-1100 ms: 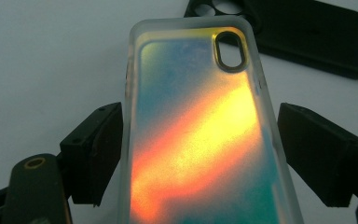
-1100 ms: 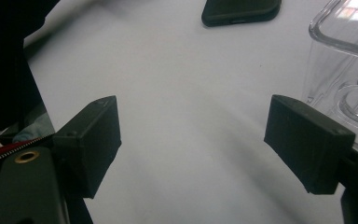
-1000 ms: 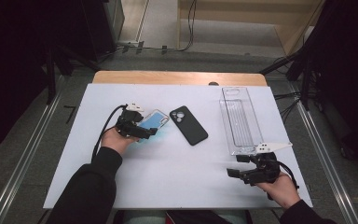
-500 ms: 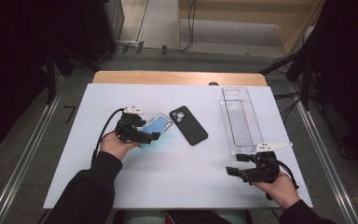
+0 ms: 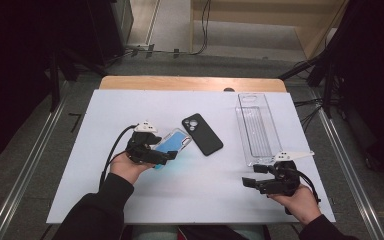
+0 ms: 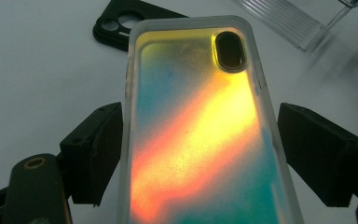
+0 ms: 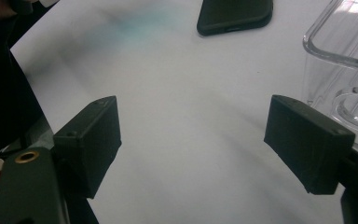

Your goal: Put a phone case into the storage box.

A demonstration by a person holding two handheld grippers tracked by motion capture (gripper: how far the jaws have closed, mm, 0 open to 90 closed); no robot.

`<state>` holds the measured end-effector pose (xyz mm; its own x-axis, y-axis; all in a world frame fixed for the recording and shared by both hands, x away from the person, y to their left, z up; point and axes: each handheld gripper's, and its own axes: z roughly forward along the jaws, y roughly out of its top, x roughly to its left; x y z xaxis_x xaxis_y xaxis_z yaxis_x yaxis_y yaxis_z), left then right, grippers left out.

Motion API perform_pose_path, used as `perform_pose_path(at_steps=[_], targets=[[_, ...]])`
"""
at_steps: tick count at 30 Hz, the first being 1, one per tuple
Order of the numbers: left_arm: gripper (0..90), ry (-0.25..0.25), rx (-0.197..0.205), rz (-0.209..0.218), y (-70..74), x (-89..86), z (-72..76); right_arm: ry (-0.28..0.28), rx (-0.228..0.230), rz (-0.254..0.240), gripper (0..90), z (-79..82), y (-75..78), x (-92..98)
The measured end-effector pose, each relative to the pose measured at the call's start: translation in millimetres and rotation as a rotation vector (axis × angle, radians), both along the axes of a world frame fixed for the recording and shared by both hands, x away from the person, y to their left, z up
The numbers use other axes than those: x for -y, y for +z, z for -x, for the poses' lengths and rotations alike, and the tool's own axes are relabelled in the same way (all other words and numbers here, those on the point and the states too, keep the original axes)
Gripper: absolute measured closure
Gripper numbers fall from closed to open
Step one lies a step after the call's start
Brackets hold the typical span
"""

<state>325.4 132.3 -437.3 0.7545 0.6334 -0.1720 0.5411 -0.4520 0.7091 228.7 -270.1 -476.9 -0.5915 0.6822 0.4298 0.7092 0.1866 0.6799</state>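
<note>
- Iridescent phone case (image 6: 200, 135) sits between the jaws of the left tongs (image 5: 166, 156), left of worktop centre, camera cutout pointing away from the person.
- Left tongs: spread. Left jaw is at or just off the case edge; right jaw shows a clear gap. No pinch visible.
- Whether the case is lifted or lying flat on the worktop (image 5: 130, 105): cannot tell.
- Black phone case (image 5: 202, 134) lies just beyond the iridescent one, apart from it.
- Clear tray (image 5: 257, 127) stands at the right, well apart.
- Right tongs (image 5: 252, 182): spread, nothing between them, near the tray's near end.
- Risks, as judged:
  - Off-centre closing pushes the case sideways instead of gripping it.
  - Smooth soft edges may slip or bow under squeeze.
  - A forward slide could nudge the black case.
</note>
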Motion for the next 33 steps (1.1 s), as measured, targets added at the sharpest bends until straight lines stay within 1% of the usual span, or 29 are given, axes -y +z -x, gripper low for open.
perform_pose_path(at_steps=[4,9,10,11,13,14,15,19,21,22,23,26,27,29,30,32,33], targets=[[17.3,0.003,0.027,0.018,2.4,5.2,8.7,-0.014,-0.006,-0.019,16.7,1.7,3.4,-0.9],[17.3,0.013,0.050,0.028,-0.7,14.3,19.0,-0.019,-0.003,-0.029,16.9,2.6,8.0,-6.4],[17.2,0.021,0.063,0.033,-1.6,16.2,21.3,-0.020,-0.005,-0.028,17.0,2.9,8.9,-7.3],[17.2,0.019,0.087,0.040,-2.2,17.7,23.8,-0.018,-0.002,-0.025,17.1,3.0,9.7,-8.6],[17.2,0.030,0.105,0.049,-2.5,19.9,26.5,-0.020,-0.002,-0.019,17.1,3.3,11.0,-11.0],[17.2,0.036,0.107,0.067,-3.0,21.1,27.8,-0.023,-0.002,-0.016,17.1,3.6,11.6,-12.3],[17.2,0.039,0.110,0.076,-3.5,21.8,29.2,-0.024,-0.001,-0.009,17.1,3.9,12.2,-13.4],[17.3,0.045,0.119,0.093,-5.6,26.2,35.3,-0.022,0.000,-0.010,17.2,3.6,14.1,-16.3],[17.3,0.046,0.116,0.120,-6.9,26.9,37.5,-0.032,-0.007,-0.006,17.5,3.0,15.3,-17.7],[17.2,0.055,0.115,0.135,-7.8,27.2,38.3,-0.032,-0.006,-0.008,17.6,2.7,15.4,-18.2],[17.2,0.056,0.107,0.143,-8.5,27.3,38.7,-0.033,-0.005,-0.006,17.6,2.5,15.9,-18.8],[17.2,0.072,0.104,0.152,-11.6,29.2,39.5,-0.034,-0.009,-0.003,17.7,1.3,16.7,-21.1],[17.3,0.075,0.095,0.158,-12.8,29.2,39.4,-0.036,-0.008,0.000,17.7,0.9,17.1,-21.8],[17.2,0.079,0.072,0.192,-14.6,29.0,39.8,-0.038,-0.007,0.000,17.7,-0.2,18.0,-23.3],[17.2,0.086,0.067,0.201,-14.8,29.1,40.5,-0.043,-0.004,0.006,17.7,-0.5,18.6,-24.3],[17.2,0.088,0.064,0.207,-15.8,30.2,42.1,-0.043,0.003,0.017,17.7,-0.9,20.2,-26.5],[17.2,0.088,0.067,0.198,-16.7,30.9,43.0,-0.043,0.004,0.017,17.7,-1.5,20.9,-27.5]])
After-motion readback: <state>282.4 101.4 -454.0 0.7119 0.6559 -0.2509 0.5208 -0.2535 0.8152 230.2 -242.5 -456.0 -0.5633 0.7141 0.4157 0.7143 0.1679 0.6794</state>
